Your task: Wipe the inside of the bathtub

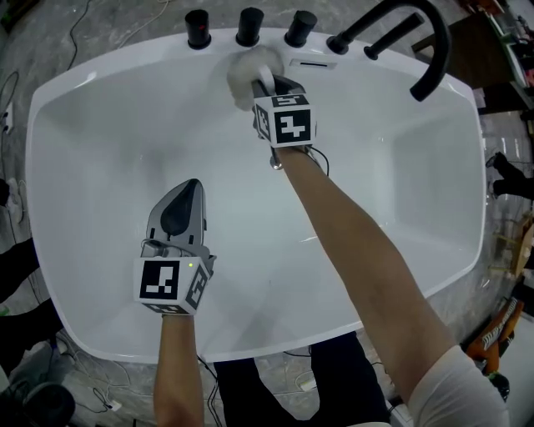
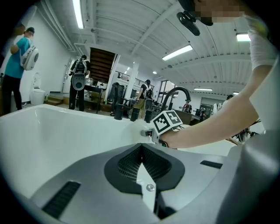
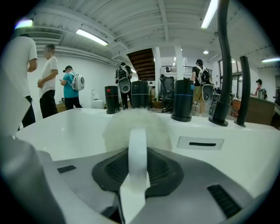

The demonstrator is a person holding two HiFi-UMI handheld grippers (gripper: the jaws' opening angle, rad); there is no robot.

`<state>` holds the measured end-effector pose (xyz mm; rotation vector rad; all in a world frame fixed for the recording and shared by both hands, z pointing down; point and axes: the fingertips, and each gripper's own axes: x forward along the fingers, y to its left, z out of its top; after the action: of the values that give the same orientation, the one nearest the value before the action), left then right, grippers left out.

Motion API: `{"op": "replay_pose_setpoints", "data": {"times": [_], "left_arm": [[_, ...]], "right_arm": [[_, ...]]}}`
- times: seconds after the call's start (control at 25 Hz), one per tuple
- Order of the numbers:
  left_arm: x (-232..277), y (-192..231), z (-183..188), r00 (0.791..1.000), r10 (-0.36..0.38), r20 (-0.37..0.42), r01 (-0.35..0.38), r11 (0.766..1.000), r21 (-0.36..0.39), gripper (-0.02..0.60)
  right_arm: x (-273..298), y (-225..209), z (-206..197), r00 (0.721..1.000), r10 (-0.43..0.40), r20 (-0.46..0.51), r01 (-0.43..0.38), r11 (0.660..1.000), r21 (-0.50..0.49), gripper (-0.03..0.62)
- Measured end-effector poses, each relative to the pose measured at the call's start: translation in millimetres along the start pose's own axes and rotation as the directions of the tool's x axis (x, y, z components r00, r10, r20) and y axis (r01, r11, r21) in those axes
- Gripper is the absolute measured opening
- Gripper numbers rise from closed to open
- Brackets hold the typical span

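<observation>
Head view: white bathtub fills most of the shot, with three black knobs on the far rim and a black curved faucet at the upper right. The right gripper is reached across to the far inner wall, just below the knobs, with a fluffy white pad pressed to the tub surface there. There's a small overflow slot just beside it. The left gripper hangs over the middle-left of the basin, well apart from the pad.

Left gripper view: its jaws are closed right up against each other with nothing between them, so that one's empty. Past the tips you get the white tub wall, the right gripper's marker cube and forearm across the tub, and the faucet behind. A few people stand around in the background.

Right gripper view: the jaws are clamped on the pad's white handle, which runs straight up between them. The fluffy pad sits at the end of it against the tub's far wall. The knobs are lined up on the rim behind, and the overflow slot is off to the right.
</observation>
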<state>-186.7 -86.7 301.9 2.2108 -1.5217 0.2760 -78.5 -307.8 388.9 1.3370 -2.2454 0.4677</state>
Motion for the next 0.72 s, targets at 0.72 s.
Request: {"op": "replay_pose_setpoints", "data": {"times": [0.72], "left_arm": [[43, -108, -6, 1.000, 0.003, 0.004, -0.003, 1.000, 0.018, 0.011]], "right_arm": [[-49, -116, -19, 1.000, -0.010, 0.020, 0.010, 1.000, 0.016, 0.095]]}}
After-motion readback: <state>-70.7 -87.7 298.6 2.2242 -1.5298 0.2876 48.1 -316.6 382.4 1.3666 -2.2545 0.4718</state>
